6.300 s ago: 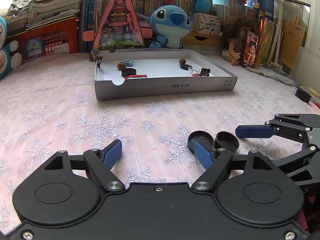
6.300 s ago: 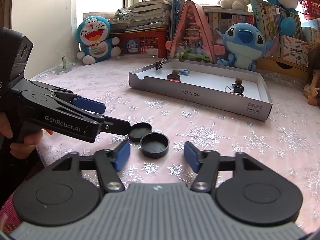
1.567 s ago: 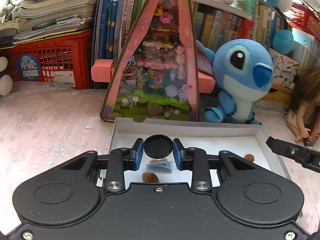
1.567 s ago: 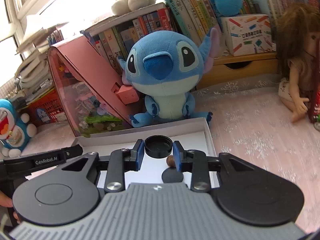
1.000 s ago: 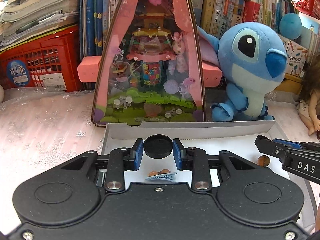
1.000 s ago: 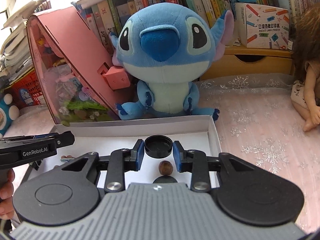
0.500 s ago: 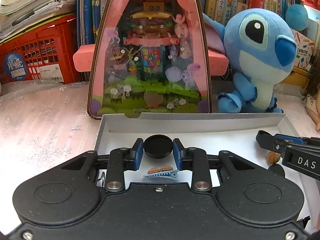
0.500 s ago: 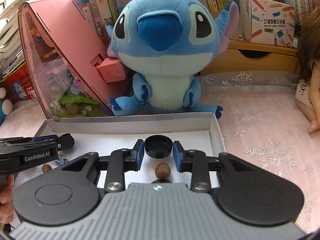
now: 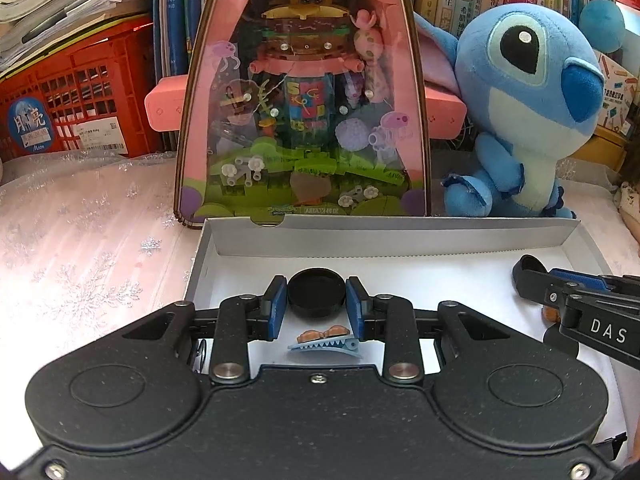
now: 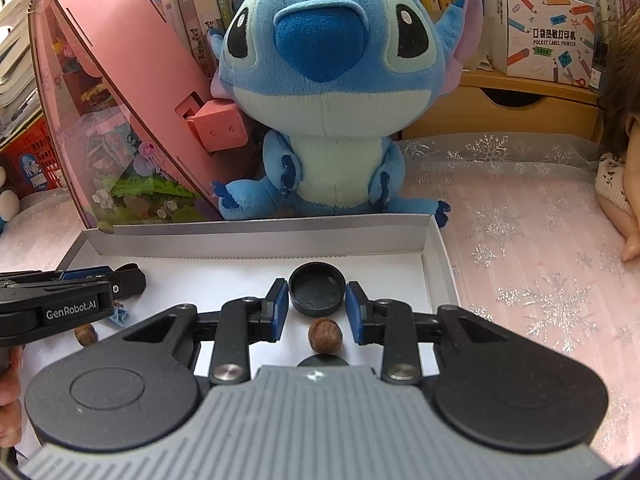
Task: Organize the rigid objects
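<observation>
Behind your white cardboard tray [image 9: 400,240] on the snowflake-clothed bench [image 9: 80,240] stand a pink display case [image 9: 304,100] and a blue Stitch plush [image 10: 332,92]. Your left claw [image 9: 317,308] is clamped on a black cap [image 9: 317,293] above the tray's floor, over a blue hair clip [image 9: 326,346]. Your right claw [image 10: 317,306] is clamped on a second, open-side-up black cap [image 10: 317,289] near the tray's right wall, with a brown nut [image 10: 325,334] just below.

A pink snowflake-patterned cloth [image 9: 92,248] covers the surface, bearing a shallow white box [image 9: 400,236] near, with a pink playhouse [image 9: 304,92] and blue plush [image 9: 520,120] behind.
</observation>
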Motion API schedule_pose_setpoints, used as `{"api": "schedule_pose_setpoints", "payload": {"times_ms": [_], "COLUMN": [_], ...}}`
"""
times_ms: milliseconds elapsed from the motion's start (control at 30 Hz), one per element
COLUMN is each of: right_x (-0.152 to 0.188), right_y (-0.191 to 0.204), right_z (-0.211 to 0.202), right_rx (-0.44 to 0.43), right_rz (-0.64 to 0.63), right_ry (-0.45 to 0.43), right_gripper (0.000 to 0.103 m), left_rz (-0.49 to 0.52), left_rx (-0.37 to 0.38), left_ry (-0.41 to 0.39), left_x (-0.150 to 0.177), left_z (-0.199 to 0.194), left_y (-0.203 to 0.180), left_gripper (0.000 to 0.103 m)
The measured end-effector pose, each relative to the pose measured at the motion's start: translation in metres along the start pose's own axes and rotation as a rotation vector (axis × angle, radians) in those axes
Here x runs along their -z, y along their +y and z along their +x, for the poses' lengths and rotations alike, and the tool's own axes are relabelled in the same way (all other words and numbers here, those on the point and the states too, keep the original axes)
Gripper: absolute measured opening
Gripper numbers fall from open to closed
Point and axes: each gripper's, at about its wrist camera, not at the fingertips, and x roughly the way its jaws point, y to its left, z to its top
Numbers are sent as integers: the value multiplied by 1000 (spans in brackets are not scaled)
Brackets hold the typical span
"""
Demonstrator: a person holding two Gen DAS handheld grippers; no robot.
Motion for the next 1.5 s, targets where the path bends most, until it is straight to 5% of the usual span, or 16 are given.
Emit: {"api": "schedule_pose_setpoints", "payload": {"times_ms": [200,267,467,867,1500], "right_x": [1,2,0,1,24], "right_y": [0,0,1,9,13], "right_z": [0,-1,-16,-60,-114], "right_rx": [0,3,-7,6,9], "right_rz": [6,18,21,-11,-29], "right_ry": [-2,-10,-38,-106,-171], "right_gripper": [40,55,64,74,83], "left_rz": [3,1,29,65,91], "left_rx": [-4,-9,-8,-15,-6], "left_ry": [0,5,11,-62,-126], "left_x": [1,1,1,2,26], "left_z": [0,-1,-13,-58,-118], "left_y": [-2,-3,-8,-19,-17], "left_gripper": [31,40,44,64,74]}}
